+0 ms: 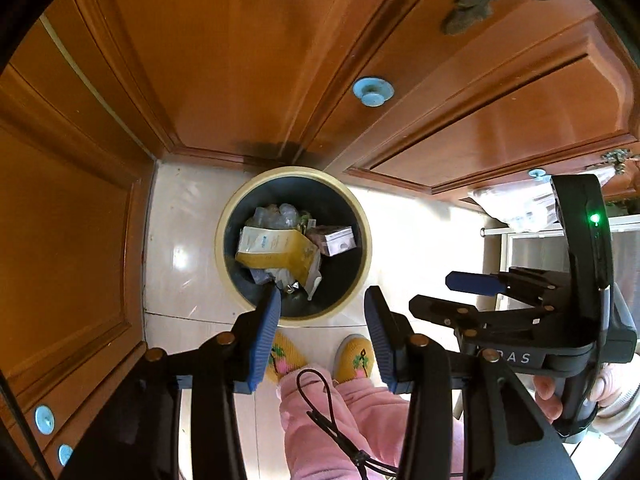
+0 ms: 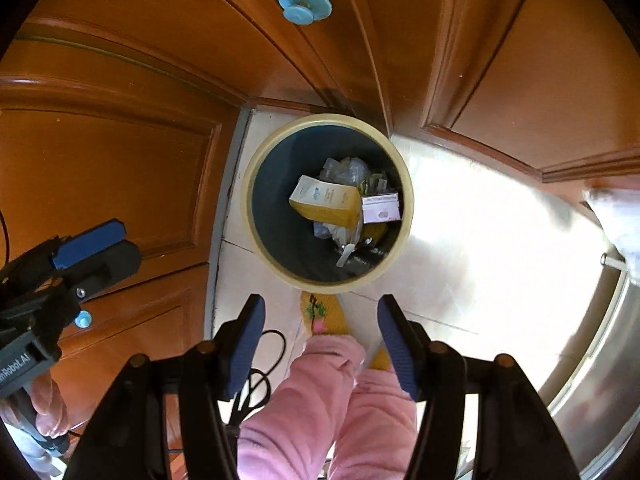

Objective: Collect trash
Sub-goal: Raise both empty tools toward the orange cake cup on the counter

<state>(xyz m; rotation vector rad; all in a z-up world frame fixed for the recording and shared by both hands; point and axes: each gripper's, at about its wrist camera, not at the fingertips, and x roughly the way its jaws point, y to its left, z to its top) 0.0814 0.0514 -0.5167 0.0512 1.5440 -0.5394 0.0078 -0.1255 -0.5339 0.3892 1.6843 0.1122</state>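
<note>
Above the bin: left gripper [image 1: 320, 334] and right gripper [image 2: 320, 344], jaws apart, empty.
Trash: inside bin [image 1: 228, 204], floor corner.
Risk: a careless descent knocks the rim, tipping it.

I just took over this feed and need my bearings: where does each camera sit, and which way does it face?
Left wrist: on the left gripper, facing steeply down at the round cream-rimmed trash bin; pink trouser legs, yellow slippers and the right gripper show.
Right wrist: on the right gripper, facing down at that bin; the left gripper shows.
Shared: bin, wooden cabinets.
</note>
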